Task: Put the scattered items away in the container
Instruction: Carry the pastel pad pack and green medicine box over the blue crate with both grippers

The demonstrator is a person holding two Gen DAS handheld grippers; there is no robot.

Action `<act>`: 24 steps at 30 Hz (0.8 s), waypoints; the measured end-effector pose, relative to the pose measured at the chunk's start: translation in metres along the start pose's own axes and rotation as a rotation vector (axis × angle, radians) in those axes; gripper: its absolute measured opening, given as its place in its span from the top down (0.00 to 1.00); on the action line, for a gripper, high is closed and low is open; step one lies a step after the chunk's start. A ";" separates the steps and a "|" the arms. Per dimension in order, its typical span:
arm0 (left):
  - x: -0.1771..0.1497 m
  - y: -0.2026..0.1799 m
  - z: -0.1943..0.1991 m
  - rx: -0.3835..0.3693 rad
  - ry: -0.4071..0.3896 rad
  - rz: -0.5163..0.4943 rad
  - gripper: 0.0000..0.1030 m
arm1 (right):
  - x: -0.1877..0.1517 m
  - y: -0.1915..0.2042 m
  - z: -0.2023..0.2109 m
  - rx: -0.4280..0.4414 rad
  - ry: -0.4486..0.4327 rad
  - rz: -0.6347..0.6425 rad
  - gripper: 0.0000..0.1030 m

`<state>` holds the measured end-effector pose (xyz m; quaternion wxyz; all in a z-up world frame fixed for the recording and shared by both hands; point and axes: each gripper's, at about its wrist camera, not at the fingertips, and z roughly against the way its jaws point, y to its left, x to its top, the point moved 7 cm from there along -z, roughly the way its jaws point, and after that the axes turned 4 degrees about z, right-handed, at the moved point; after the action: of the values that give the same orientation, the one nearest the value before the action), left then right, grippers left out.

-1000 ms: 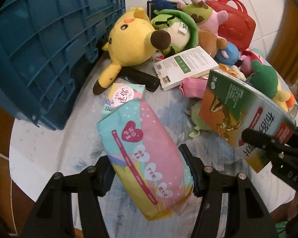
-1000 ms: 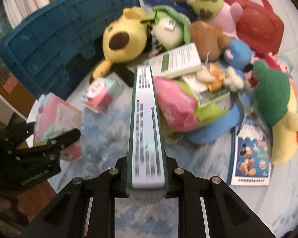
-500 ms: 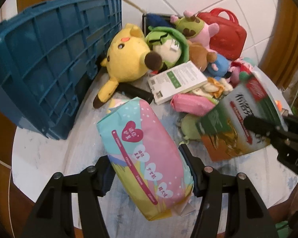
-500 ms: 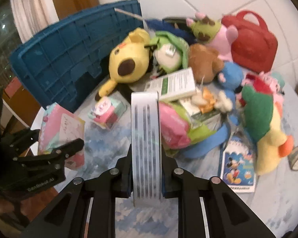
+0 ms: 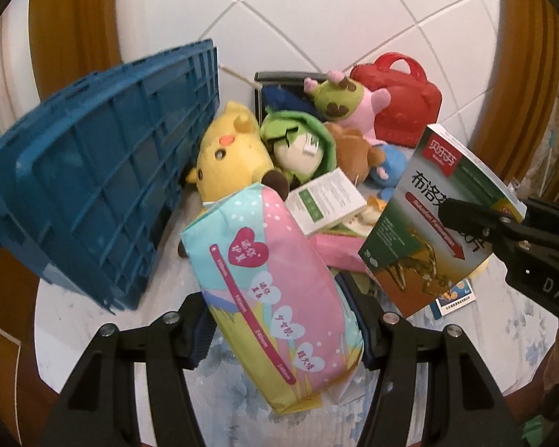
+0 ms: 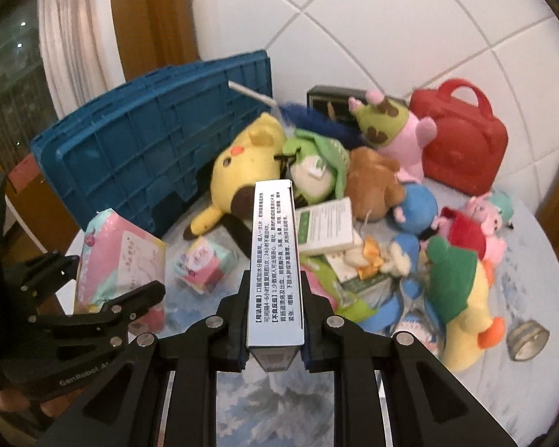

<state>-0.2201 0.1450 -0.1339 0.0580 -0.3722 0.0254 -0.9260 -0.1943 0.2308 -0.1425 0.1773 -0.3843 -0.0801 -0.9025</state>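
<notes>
My left gripper [image 5: 279, 331] was clamped on the pastel pink-and-teal soft pack [image 5: 268, 290], held clear of the round table [image 5: 93, 320]; my right gripper [image 6: 275, 320] was clamped on the narrow sides of the green medicine box [image 6: 275, 260], printed edge facing the camera. The blue crate [image 5: 93, 193] stood tilted at the table's left, its ribbed wall touching the yellow plush [image 5: 231, 160]; behind lay the green-hooded plush [image 5: 298, 149], a white-and-green booklet [image 5: 324, 201] and the red toy case [image 5: 402, 104]. A small pink-and-teal packet [image 6: 205, 264] lay on the cloth between both grippers; a tape roll [image 6: 527, 339] sat near the right rim.
</notes>
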 end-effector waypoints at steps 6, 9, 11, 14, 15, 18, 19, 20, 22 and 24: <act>0.012 0.004 0.006 -0.007 -0.022 -0.019 0.43 | 0.017 0.004 0.007 -0.022 -0.026 0.006 0.81; 0.016 0.008 0.007 -0.014 -0.028 -0.029 0.43 | 0.022 0.004 0.008 -0.034 -0.031 -0.003 0.81; 0.020 0.011 0.009 -0.018 -0.034 -0.036 0.43 | 0.026 0.006 0.009 -0.042 -0.036 -0.003 0.81; 0.032 0.016 0.015 -0.025 -0.056 -0.055 0.43 | 0.035 0.009 0.010 -0.057 -0.048 -0.002 0.81; 0.037 0.017 0.017 -0.027 -0.065 -0.062 0.43 | 0.038 0.011 0.011 -0.061 -0.054 -0.003 0.81; 0.058 0.021 0.024 -0.034 -0.099 -0.073 0.43 | 0.052 0.014 0.013 -0.070 -0.071 -0.002 0.81; 0.066 0.022 0.026 -0.033 -0.112 -0.074 0.43 | 0.056 0.014 0.014 -0.075 -0.078 -0.001 0.81; 0.072 0.023 0.028 -0.032 -0.120 -0.072 0.43 | 0.061 0.014 0.014 -0.080 -0.083 -0.001 0.81; 0.086 0.025 0.031 -0.029 -0.141 -0.065 0.43 | 0.073 0.013 0.015 -0.071 -0.097 -0.003 0.81; 0.102 0.031 0.037 -0.009 -0.168 -0.049 0.43 | 0.087 0.015 0.014 -0.053 -0.115 0.018 0.81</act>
<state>-0.2651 0.1011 -0.0404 0.0358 -0.4494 0.0154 -0.8925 -0.2350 0.1980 -0.0695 0.1704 -0.4409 -0.0629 -0.8790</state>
